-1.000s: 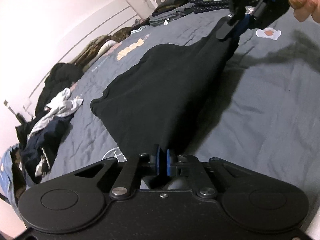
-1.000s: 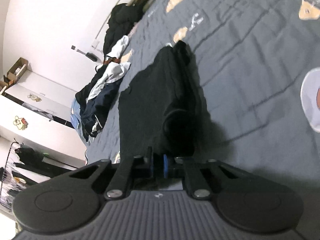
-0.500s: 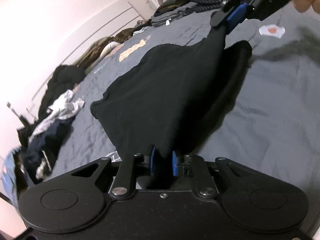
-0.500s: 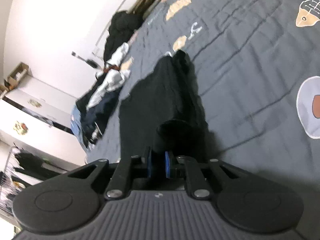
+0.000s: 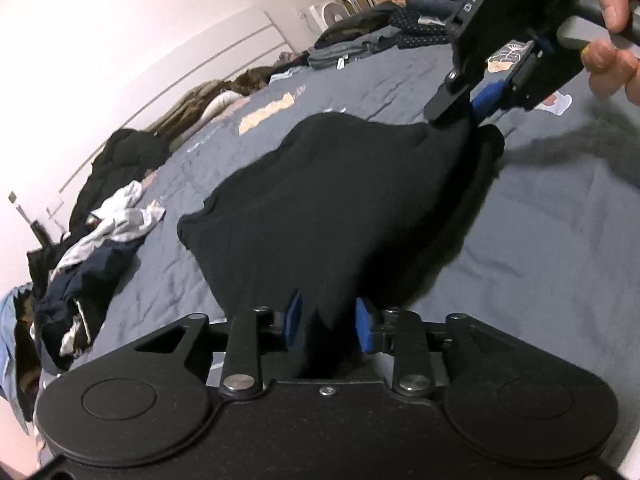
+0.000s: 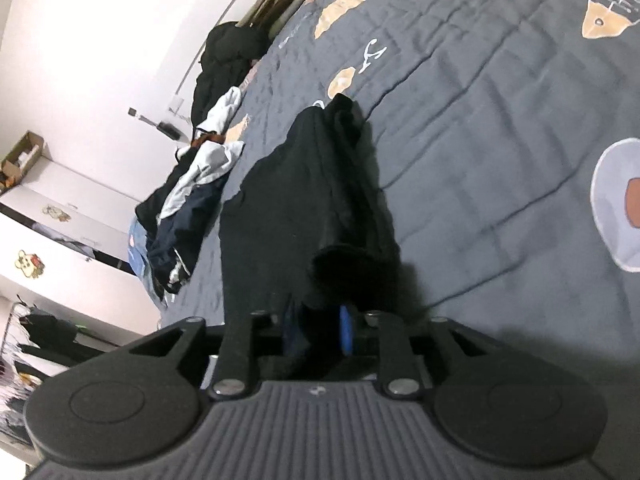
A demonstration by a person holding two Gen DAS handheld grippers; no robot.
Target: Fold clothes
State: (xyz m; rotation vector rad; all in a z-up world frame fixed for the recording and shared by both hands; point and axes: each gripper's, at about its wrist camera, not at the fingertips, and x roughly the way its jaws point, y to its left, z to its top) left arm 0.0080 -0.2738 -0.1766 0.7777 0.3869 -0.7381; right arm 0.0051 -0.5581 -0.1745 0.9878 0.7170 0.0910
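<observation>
Black garment (image 5: 344, 208) draped on bedspread (image 5: 552, 240), slack between both grippers.
Soft, light, floppy; left gripper (image 5: 327, 326) parted wide around its edge, right gripper (image 6: 318, 330) part-spread, cloth between; best pinched at edges.

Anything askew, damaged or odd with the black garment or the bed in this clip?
Nothing looks damaged or spilled. The black garment hangs unevenly between the left gripper and right gripper, one rolled end bunched at the right one. Both grippers' pads stand apart around the fabric. Unfolded clothes lie heaped at the edge of the bedspread.
</observation>
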